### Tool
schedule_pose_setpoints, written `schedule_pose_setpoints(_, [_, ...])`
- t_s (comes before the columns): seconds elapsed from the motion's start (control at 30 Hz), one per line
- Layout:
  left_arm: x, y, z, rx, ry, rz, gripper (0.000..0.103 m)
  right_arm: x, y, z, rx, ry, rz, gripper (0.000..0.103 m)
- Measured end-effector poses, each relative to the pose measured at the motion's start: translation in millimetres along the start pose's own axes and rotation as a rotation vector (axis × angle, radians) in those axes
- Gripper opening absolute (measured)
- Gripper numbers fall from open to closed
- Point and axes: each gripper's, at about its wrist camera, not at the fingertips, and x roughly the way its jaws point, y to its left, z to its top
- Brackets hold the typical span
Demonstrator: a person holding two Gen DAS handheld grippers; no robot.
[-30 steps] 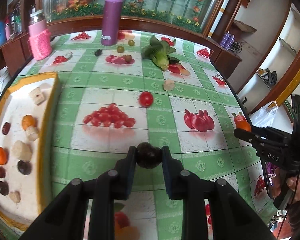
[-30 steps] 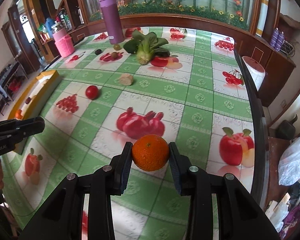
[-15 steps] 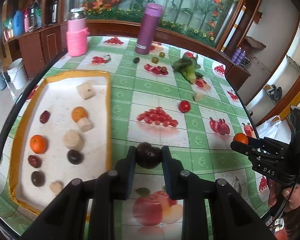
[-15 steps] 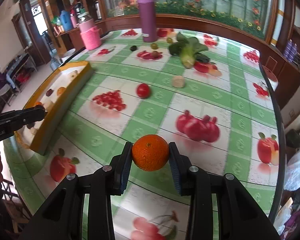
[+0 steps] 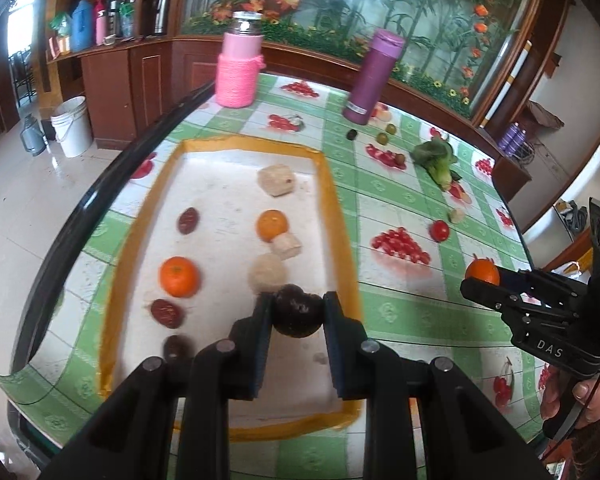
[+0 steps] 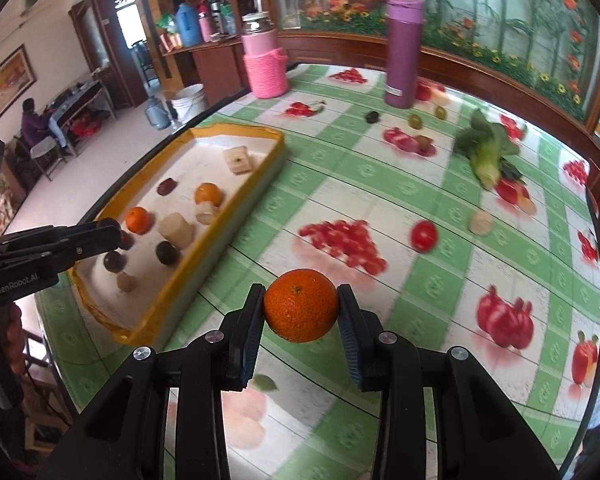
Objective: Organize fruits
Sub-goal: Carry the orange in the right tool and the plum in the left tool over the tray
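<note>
Both grippers loaded, positioned at the yellow-rimmed tray.

The left gripper is pinched on a dark plum, held above the near part of the tray. The right gripper is pinched on a mandarin, held over the green checked table just beside the tray's right rim. Tray contents: 2 oranges, several dark plums and pale cut pieces. Remaining loose on the table: 1 red tomato, 1 pale piece, a leafy green vegetable, and small fruits near the purple flask. A pink-sleeved jar stands at the far edge.
</note>
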Motion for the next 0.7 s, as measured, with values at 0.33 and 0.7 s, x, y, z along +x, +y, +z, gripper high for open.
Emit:
schedule_pose_setpoints(0.33, [4, 51, 9, -0.039, 0.024, 0.070, 0.028, 34, 58, 39, -0.079, 0.013, 0.091, 0.034])
schedule_pose_setpoints(0.7, [32, 76, 42, -0.048, 0.067, 0.078, 0.028, 85, 88, 82, -0.111, 0.045, 0.090, 0.034])
